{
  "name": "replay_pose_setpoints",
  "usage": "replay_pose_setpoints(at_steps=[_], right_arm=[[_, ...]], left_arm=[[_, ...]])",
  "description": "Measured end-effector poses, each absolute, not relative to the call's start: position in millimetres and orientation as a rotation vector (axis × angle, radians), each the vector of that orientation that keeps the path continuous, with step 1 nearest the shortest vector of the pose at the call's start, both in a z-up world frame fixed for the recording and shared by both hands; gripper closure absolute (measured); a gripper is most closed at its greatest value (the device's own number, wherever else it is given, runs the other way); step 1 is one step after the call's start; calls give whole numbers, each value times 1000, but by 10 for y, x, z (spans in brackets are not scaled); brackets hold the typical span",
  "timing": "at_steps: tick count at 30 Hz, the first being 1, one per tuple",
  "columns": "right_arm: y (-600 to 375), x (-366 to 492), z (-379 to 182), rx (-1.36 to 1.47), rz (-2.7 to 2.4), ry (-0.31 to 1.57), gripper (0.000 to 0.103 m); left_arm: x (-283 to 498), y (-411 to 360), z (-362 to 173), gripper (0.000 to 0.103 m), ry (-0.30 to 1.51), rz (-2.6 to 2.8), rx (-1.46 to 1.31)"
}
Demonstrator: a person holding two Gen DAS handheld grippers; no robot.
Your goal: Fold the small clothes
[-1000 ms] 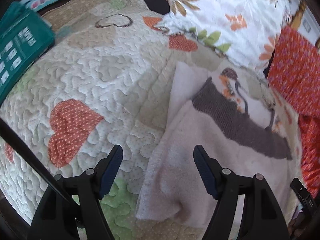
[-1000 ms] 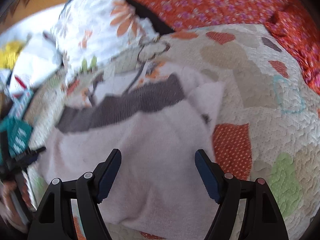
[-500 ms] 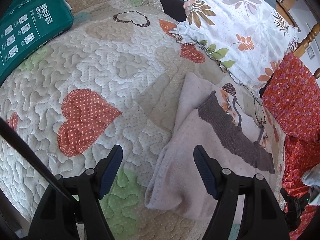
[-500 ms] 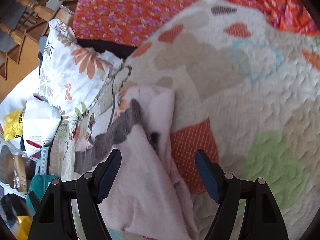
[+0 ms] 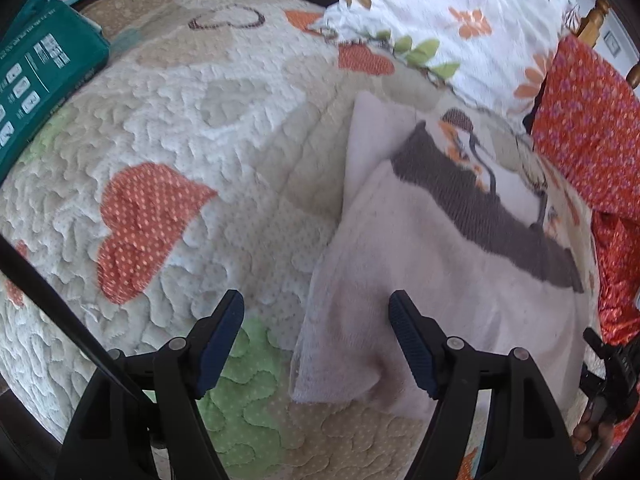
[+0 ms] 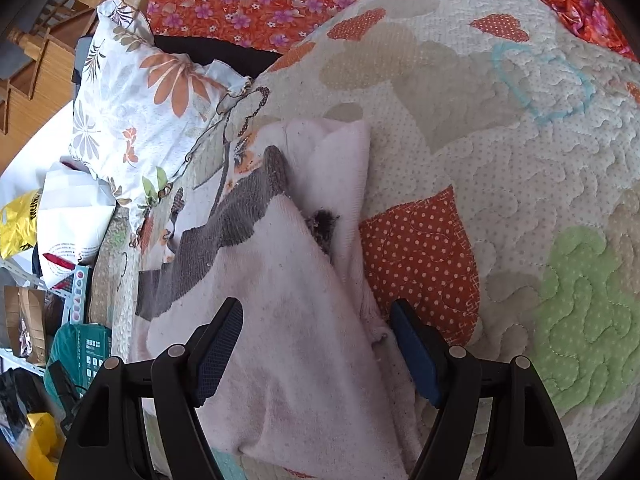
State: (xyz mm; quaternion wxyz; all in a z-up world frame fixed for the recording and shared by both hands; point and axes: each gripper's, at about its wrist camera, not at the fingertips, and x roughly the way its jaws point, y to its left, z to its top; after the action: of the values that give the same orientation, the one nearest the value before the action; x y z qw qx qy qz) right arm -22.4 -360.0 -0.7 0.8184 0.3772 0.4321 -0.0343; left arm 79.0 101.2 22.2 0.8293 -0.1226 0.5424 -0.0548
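Observation:
A small pale pink garment (image 5: 432,280) with a dark grey ribbed band lies partly folded on the quilted bedspread (image 5: 224,128). My left gripper (image 5: 316,340) is open and empty, just above the garment's near left corner. In the right wrist view the same garment (image 6: 296,320) lies under my right gripper (image 6: 316,344), which is open and empty over its right edge. A folded flap of the garment (image 6: 344,160) lies further away, with a dark patch showing beneath the top layer.
A floral pillow (image 5: 460,12) lies beyond the garment; it also shows in the right wrist view (image 6: 148,96). An orange flowered cloth (image 5: 588,128) lies at the right. A teal package (image 5: 36,76) sits at the left. Bags and boxes (image 6: 60,220) crowd the bedside.
The left gripper has dropped closer to the garment's near corner. The right gripper has moved slightly nearer the garment's right edge. Both stay open.

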Motion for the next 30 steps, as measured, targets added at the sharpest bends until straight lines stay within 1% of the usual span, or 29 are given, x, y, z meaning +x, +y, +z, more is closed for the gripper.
replay_pose_setpoints(at_steps=[5, 15, 22, 30], right_arm=[[-3571, -212, -19, 794, -78, 928, 23], [-3509, -203, -26, 765, -91, 928, 22], [-3527, -201, -48, 792, -63, 899, 21], [-3594, -180, -119, 867, 7, 815, 20]], left_arm=[[756, 948, 237, 29, 1132, -88, -180], [644, 728, 381, 29, 1022, -22, 60], [621, 692, 419, 29, 994, -11, 94], [625, 743, 454, 29, 1000, -17, 47]])
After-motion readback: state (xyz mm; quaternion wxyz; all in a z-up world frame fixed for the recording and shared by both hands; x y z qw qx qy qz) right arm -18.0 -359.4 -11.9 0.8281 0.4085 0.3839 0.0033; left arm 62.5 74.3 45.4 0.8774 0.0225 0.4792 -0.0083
